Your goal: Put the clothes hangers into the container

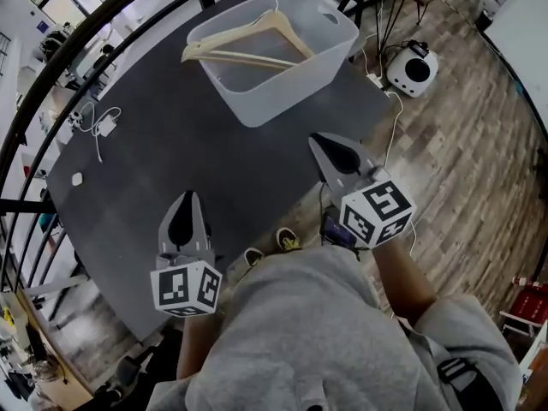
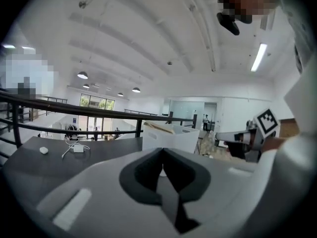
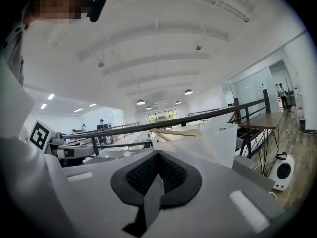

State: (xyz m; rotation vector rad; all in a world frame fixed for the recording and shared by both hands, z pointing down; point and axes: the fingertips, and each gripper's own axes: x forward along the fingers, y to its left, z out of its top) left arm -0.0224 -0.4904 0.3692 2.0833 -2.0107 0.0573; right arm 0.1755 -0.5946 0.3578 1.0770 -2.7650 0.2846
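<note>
Left gripper [image 1: 186, 199]: jaws pressed together, empty, above the table [image 1: 163, 135].
Right gripper [image 1: 318, 140]: likewise closed, empty.
Hangers [image 1: 248, 45]: wooden, lying in the container [image 1: 287, 92].
Advice: probably finished; steer clear of the rim.

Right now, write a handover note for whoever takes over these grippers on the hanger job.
Left gripper: shut, empty, above the near edge of the table.
Right gripper: shut, empty, pointing toward the container.
Wooden hangers: in the white container on the dark table, one end poking over its rim.
Done: hangers are in.
Left: no other hanger shows on the table; perhaps nudge them lower.
</note>
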